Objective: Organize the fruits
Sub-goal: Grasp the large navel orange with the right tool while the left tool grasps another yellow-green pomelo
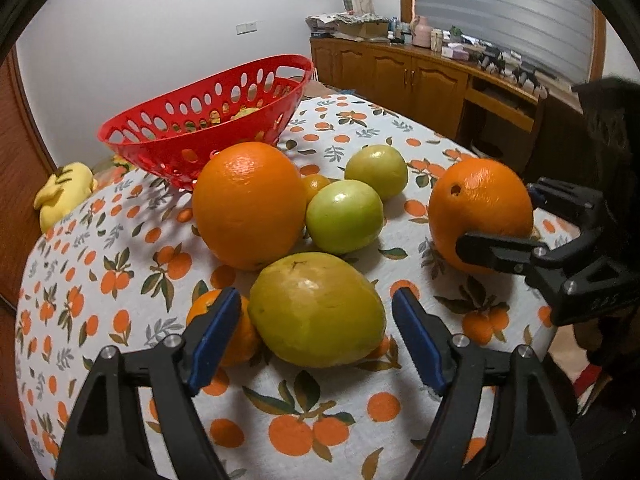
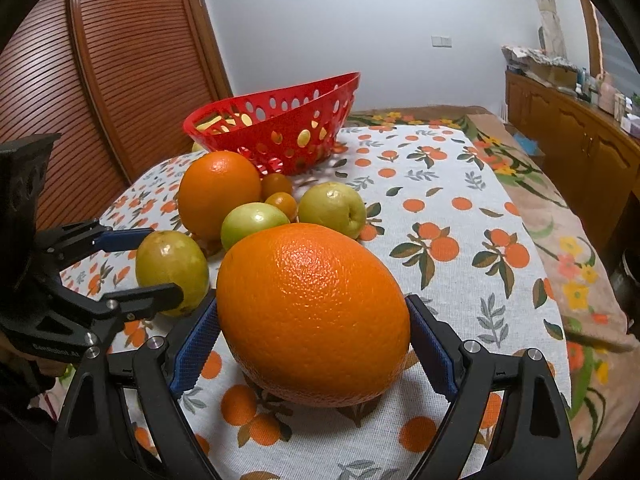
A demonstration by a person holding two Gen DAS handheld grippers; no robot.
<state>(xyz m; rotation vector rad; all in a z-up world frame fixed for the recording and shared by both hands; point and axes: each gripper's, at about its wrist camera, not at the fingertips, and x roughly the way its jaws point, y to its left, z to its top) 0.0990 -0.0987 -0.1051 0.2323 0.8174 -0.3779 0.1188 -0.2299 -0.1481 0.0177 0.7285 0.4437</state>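
Reaching near the table's front edge, the right gripper (image 2: 312, 332) hugs a big orange (image 2: 314, 316), both pads touching its fat sides. It looks heavy, round, slippery. The left gripper (image 1: 316, 324) stands wide around a yellow-green fruit (image 1: 316, 308), not squeezing.

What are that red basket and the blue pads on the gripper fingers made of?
The red basket looks like moulded plastic: glossy, thin-walled, with punched oval holes and a smooth rim. The blue pads on the left gripper look like rubber or soft plastic, matte with a fine ridged edge for grip; which one, I cannot tell. They sit on black, hard-looking plastic fingers.
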